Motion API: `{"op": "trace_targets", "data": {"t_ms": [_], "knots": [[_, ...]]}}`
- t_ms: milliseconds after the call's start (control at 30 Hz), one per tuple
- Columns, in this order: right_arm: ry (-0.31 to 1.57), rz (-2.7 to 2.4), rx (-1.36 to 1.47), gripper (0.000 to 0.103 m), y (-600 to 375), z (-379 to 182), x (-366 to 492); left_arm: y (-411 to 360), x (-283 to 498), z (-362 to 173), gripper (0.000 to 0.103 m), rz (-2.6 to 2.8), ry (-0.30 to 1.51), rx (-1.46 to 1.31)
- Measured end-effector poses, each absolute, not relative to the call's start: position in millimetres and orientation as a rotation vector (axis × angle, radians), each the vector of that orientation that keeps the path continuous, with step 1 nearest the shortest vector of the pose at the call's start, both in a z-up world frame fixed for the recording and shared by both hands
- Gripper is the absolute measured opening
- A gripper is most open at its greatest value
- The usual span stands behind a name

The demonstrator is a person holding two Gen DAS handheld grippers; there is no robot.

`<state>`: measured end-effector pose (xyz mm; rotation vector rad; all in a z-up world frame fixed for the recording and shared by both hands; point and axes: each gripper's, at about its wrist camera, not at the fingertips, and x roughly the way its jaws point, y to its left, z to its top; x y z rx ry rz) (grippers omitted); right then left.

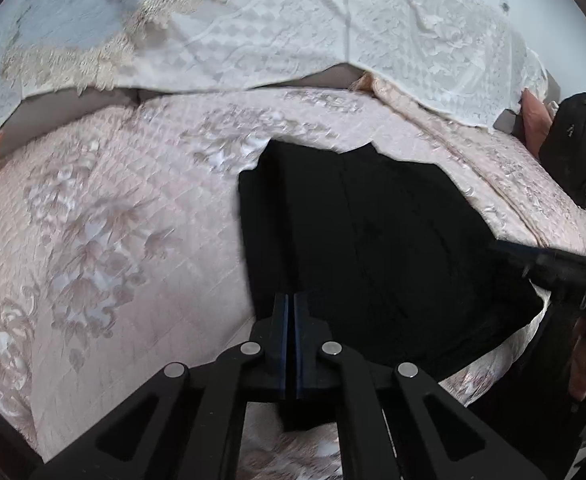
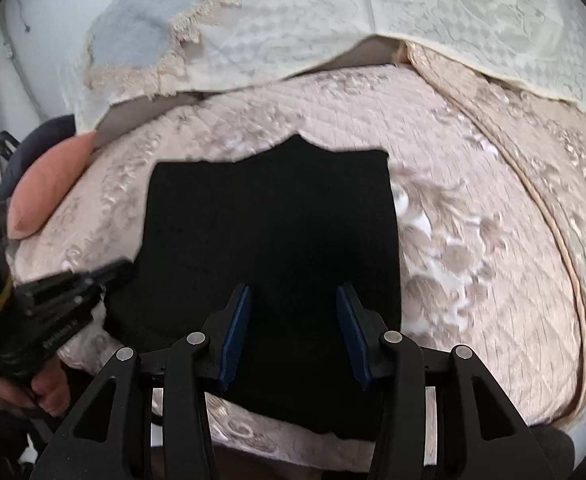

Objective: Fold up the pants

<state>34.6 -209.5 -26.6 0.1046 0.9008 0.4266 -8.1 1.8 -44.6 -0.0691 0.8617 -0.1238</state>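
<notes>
Mid-fold: pants flat in dark rectangle on bed; left gripper pressed together at near-left edge, cloth between not discernible; right gripper apart above near edge; next likely pinch that edge, fold away.

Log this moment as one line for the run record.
task: fold pants | pants: folded, flat on bedspread | left claw: shut, nothing visibly gripped | right claw: open over pants

Pants lie on the bedspread, pillows behind them.
</notes>
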Motion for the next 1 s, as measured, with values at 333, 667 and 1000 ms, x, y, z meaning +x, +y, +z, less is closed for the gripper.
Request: {"op": "trace_targets", "data": {"t_ms": [333, 667, 1000], "knots": [[0.909, 0.375, 0.272, 0.052, -257, -27, 57, 29, -3, -35, 0.044, -0.211, 0.851, -0.249], [1.004, 0.453, 0.371, 0.052, -262, -50, 59, 20, 16, -48, 0.055, -0.234, 0.901, -0.292], [1.015, 0.513, 0.39, 0.052, -256, -57, 67, 30, 20, -60, 0.066, -0.253, 0.912, -0.35]]}}
